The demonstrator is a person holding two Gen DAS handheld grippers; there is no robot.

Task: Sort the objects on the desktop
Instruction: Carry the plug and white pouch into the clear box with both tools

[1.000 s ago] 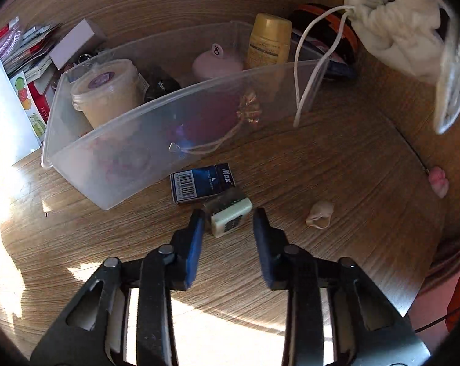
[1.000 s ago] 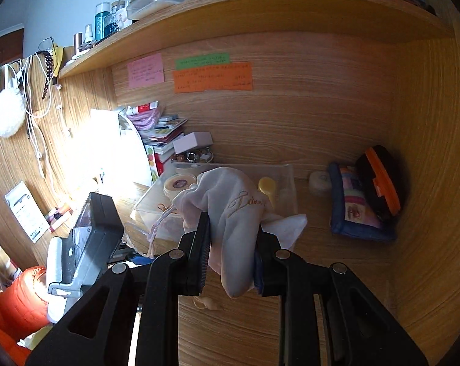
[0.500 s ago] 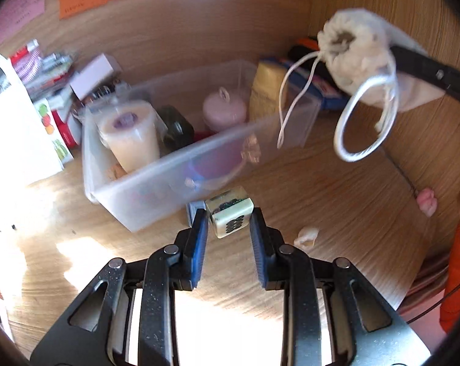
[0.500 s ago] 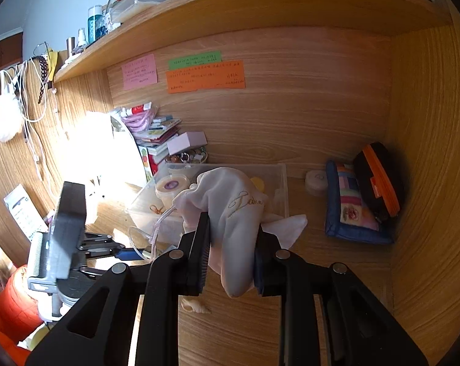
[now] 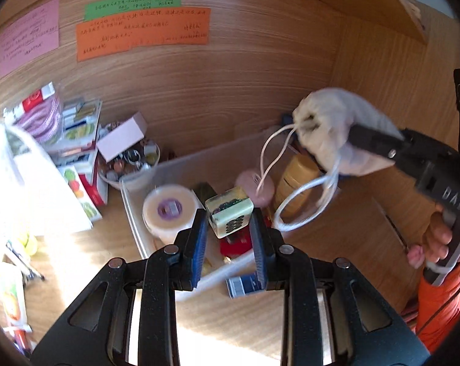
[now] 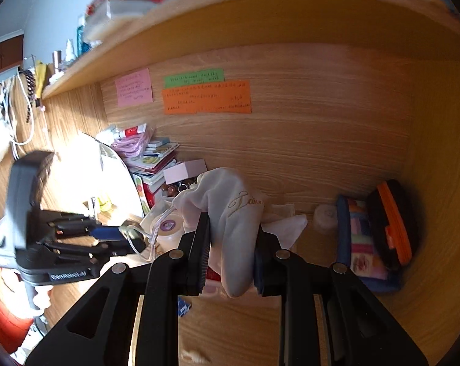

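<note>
Pinching a tile (image 5: 230,215), the left claw (image 5: 229,234) hangs above the bin (image 5: 132,213).

**Both grippers loaded and held aloft**

My left gripper (image 5: 229,238) points forward and down, its two blue-padded fingers (image 5: 199,244) clamped against either side of a small tile (image 5: 229,215) that sits between the tips. My right gripper (image 6: 231,253) is level, jaws pressed into a cloth pouch (image 6: 230,213) that bulges above and below them. From the left camera I see the right gripper off to my right, higher than my left fingertips, with my bare right hand (image 5: 437,241) wrapped round its handle.
</note>
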